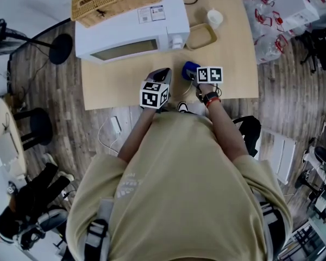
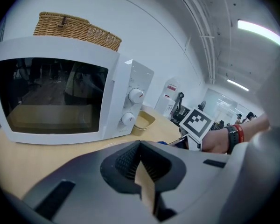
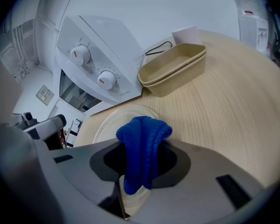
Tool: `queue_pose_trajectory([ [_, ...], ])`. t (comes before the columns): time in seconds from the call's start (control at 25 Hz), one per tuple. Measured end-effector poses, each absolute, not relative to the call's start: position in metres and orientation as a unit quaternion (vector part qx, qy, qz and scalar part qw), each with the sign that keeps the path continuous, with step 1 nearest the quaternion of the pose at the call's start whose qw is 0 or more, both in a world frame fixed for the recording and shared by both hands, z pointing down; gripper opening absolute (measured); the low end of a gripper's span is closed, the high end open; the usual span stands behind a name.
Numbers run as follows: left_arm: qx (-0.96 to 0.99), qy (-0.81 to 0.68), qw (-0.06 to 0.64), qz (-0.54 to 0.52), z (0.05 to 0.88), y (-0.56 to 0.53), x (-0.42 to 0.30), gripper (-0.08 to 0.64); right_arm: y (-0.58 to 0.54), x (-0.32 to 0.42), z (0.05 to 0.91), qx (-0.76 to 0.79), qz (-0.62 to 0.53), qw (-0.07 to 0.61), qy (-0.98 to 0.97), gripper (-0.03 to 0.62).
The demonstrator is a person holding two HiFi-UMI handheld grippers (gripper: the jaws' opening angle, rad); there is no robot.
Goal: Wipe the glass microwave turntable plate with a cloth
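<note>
Head view: my left gripper point(image 1: 162, 76) and right gripper point(image 1: 198, 78) are over the near edge of the table point(image 1: 233, 64), in front of the microwave point(image 1: 130, 29). The blue cloth point(image 1: 189, 68) shows at the right one's tip.

Left gripper view: my left jaws are pressed together with nothing between them, facing the microwave door.

Right gripper view: my right jaws are clamped on the folded cloth. Its long axis runs along the jaws, with the bunched fold pointing ahead toward the microwave's knobs. Below it the plate point(image 3: 107, 125) lies flat on the table, just before the knob panel and near the tray point(image 3: 175, 71).
</note>
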State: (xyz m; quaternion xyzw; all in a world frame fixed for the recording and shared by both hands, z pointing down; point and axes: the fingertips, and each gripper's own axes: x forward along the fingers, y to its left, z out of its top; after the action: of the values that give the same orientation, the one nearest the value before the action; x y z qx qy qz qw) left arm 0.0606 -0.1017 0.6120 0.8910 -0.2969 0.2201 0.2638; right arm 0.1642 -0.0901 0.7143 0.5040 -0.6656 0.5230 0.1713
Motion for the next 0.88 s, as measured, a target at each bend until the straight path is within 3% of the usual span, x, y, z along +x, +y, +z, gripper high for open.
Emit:
queue_pose_trajectory([
  [0.6,0.876,-0.327,0.279,0.221,0.621,-0.101,0.035,0.017,-0.086,0.178,0.714,0.53,0.503,0.211,-0.649,0.133],
  [0.88,0.852,-0.379,0.294,0.211,0.626,-0.107,-0.007,0.017,-0.095,0.118,0.701,0.459,0.519,0.189,-0.695,0.129],
])
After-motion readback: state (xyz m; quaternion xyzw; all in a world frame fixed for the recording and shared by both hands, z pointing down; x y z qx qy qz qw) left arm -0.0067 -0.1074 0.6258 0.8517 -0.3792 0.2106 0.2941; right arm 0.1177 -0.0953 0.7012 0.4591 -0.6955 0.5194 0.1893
